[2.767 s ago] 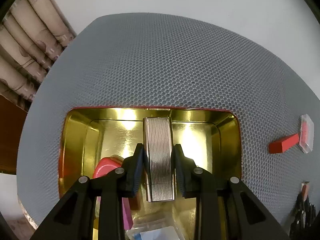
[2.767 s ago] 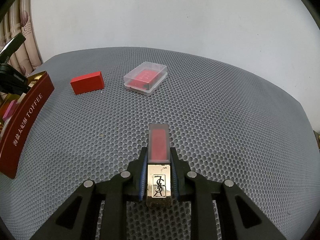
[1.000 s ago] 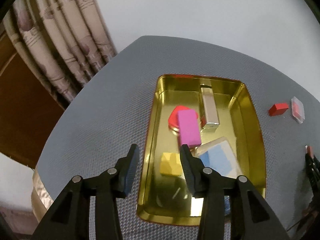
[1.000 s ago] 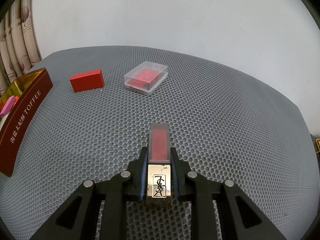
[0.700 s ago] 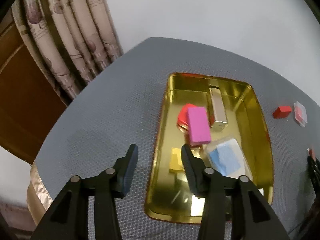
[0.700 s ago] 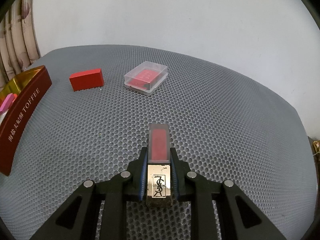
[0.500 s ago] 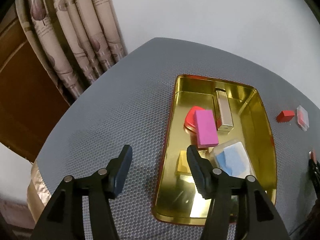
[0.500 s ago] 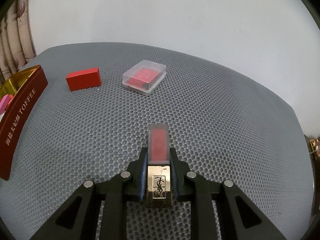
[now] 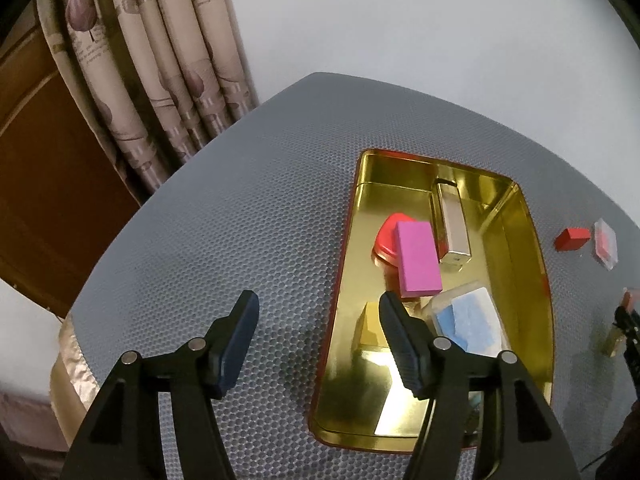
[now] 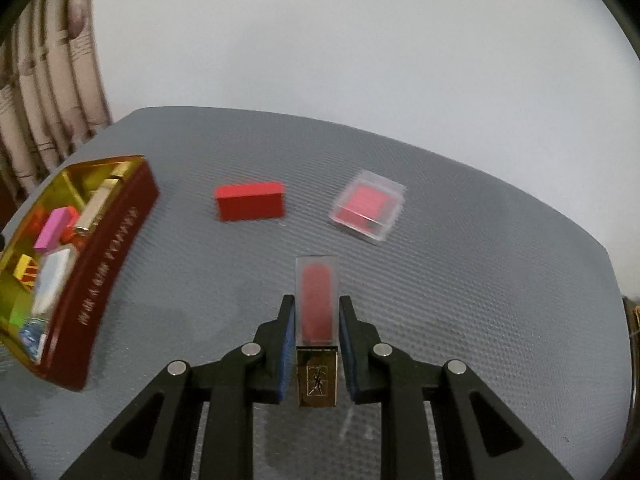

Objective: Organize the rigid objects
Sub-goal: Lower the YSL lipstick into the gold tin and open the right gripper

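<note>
1. Gripping a lip gloss tube (image 10: 316, 300) in my right gripper (image 10: 316, 312), pads pressing both sides where the clear red body meets its gold logo cap, clear end pointing away from me.
2. My left gripper (image 9: 316, 308) is opening, jaws spreading with nothing between them; it is hanging over the grey honeycomb table mat (image 9: 240, 220), its right finger (image 9: 400, 340) overlapping the near left rim of the tin.
3. A gold-lined tin (image 9: 520, 280) with dark red outer walls is sitting on the mat, lid off.
4. Inside the tin: a ribbed silver lighter-like case (image 9: 452, 224) is lying toward the far end, a magenta block (image 9: 416, 260) is resting partly on top of a red round piece (image 9: 386, 234), a clear box with blue contents (image 9: 468, 320) is lying nearer me, and a yellow block (image 9: 370, 328) is sitting beside the left wall, partly hidden by my finger.
5. Right of the tin, out on the mat, a red block (image 10: 250, 202) is lying apart from the tin, with a clear box holding something red (image 10: 368, 208) just to its right, not touching it.
6. From the right wrist view the tin is sitting at far left, well apart from the tube I am holding; picture there is blurred, tin lettering unreadable.
7. Patterned curtains (image 9: 160, 60) are hanging behind the table's far left edge.
</note>
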The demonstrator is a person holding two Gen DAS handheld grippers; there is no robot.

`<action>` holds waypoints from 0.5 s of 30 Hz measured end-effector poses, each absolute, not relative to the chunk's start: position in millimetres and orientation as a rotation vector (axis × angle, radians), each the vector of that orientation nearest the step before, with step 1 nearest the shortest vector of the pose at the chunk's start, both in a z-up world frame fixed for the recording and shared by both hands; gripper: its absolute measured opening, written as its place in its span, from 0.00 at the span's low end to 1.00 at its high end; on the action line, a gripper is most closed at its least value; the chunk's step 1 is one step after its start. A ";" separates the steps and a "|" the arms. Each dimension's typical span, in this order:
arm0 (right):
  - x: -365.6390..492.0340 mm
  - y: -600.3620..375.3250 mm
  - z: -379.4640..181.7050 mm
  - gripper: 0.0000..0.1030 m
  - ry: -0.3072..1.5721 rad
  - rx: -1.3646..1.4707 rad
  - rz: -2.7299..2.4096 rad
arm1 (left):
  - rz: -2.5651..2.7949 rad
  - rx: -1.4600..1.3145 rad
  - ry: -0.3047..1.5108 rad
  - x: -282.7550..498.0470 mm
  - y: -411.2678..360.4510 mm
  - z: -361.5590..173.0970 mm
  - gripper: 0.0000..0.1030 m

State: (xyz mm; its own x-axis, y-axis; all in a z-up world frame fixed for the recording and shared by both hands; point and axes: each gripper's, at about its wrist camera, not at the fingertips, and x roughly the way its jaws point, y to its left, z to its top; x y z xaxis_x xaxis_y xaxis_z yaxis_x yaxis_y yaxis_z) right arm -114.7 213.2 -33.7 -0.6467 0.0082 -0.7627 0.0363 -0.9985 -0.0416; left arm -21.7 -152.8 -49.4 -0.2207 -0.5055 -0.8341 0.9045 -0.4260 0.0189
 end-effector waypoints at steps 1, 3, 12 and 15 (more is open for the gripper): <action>-114.6 208.3 -30.8 0.20 0.081 1.305 -2.823 | -1.810 0.988 0.605 -21.6 -153.5 -49.7 0.58; -106.7 196.3 -20.8 0.20 0.081 1.283 -2.804 | -1.805 0.986 0.608 -20.4 -154.7 -49.9 0.58; -115.1 140.0 12.2 0.20 0.091 1.179 -2.713 | -1.784 0.979 0.640 -12.5 -161.8 -49.3 0.58; -120.1 121.3 22.9 0.20 0.076 1.151 -2.678 | -1.776 0.968 0.655 -9.0 -164.9 -49.0 0.58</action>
State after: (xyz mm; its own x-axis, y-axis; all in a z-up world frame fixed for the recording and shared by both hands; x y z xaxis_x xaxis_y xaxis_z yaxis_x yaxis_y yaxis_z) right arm -120.1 121.3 22.9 -0.6671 -0.1851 -0.7216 0.2255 -0.9734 0.0412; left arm -9.0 -164.9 -49.0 -0.2104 -0.4958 -0.8426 0.9240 -0.3824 -0.0057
